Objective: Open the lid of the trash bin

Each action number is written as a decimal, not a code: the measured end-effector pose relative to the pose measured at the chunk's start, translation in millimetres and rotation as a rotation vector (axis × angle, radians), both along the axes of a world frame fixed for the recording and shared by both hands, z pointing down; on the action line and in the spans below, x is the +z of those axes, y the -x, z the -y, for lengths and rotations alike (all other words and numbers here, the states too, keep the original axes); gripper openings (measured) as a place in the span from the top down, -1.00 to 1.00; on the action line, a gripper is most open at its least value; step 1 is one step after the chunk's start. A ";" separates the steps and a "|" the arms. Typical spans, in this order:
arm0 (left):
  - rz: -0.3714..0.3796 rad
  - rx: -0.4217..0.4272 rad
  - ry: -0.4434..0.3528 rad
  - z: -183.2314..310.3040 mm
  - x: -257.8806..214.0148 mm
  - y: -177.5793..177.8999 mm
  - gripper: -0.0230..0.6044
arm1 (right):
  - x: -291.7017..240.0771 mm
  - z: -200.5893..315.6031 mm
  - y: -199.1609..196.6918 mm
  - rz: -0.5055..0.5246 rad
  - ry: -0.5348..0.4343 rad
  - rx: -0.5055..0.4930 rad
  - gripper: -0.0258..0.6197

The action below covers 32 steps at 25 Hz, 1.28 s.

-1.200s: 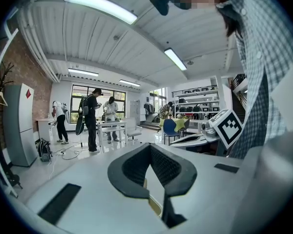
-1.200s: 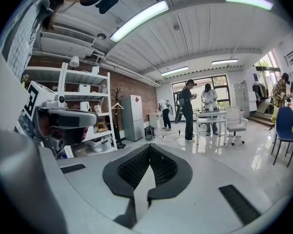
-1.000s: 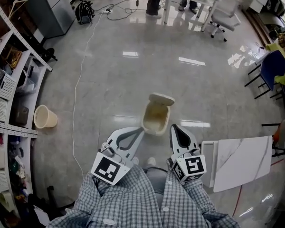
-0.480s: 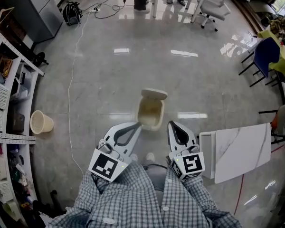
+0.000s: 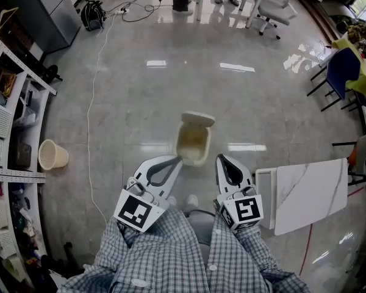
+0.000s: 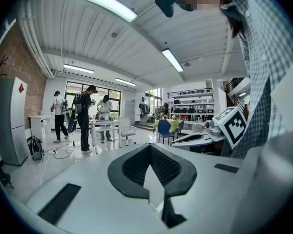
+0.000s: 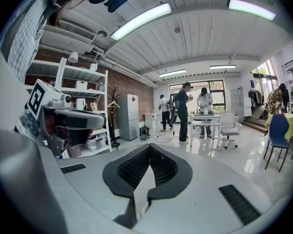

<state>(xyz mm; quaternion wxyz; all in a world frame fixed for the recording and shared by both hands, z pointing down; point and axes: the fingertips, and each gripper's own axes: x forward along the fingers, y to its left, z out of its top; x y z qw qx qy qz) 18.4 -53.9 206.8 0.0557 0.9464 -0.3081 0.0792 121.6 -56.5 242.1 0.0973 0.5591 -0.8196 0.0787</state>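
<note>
**Bin lid up, both grippers closed on nothing**

You held the left gripper (image 5: pixel 177 160) and right gripper (image 5: pixel 222 159) out past your checked sleeves, each with its fingers pressed together and nothing between them. The bin (image 5: pixel 193 144) stood on the floor just beyond the tips and apart from both. Its lid (image 5: pixel 198 119) was tipped up at the far edge, so the beige inside showed.

The only print was a black-and-white square marker on the left cube (image 5: pixel 136 212) and on the right cube (image 5: pixel 244 211). A red label on the fridge (image 6: pixel 12 121) was too small to read.

The floor (image 5: pixel 140 96) was glossy grey stone that mirrored the ceiling lights. Shelves (image 5: pixel 12 108) lined your left, with a beige basket (image 5: pixel 52 154) beside them and a white cable (image 5: pixel 90 108) trailing past. A white marble-look table (image 5: pixel 308 194) stood at your right, with a blue chair (image 5: pixel 341 72) beyond it.
</note>
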 end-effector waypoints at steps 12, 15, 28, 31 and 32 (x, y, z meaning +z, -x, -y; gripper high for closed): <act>0.000 0.001 -0.005 -3.5 0.8 1.8 0.91 | 2.4 -2.7 2.3 -0.001 0.004 -0.001 0.87; -0.002 0.000 -0.003 -3.3 0.9 0.5 0.91 | 3.0 -2.9 0.9 -0.002 0.008 -0.002 0.87; -0.002 0.001 -0.009 -6.4 0.1 1.0 0.91 | 3.7 -6.3 0.7 -0.009 0.006 -0.001 0.87; -0.005 0.001 -0.009 -6.1 -0.7 2.7 0.91 | 3.3 -6.3 2.4 -0.010 0.006 0.001 0.87; -0.005 0.001 -0.010 -6.2 -1.1 2.8 0.91 | 3.1 -6.3 2.4 -0.011 0.007 0.001 0.87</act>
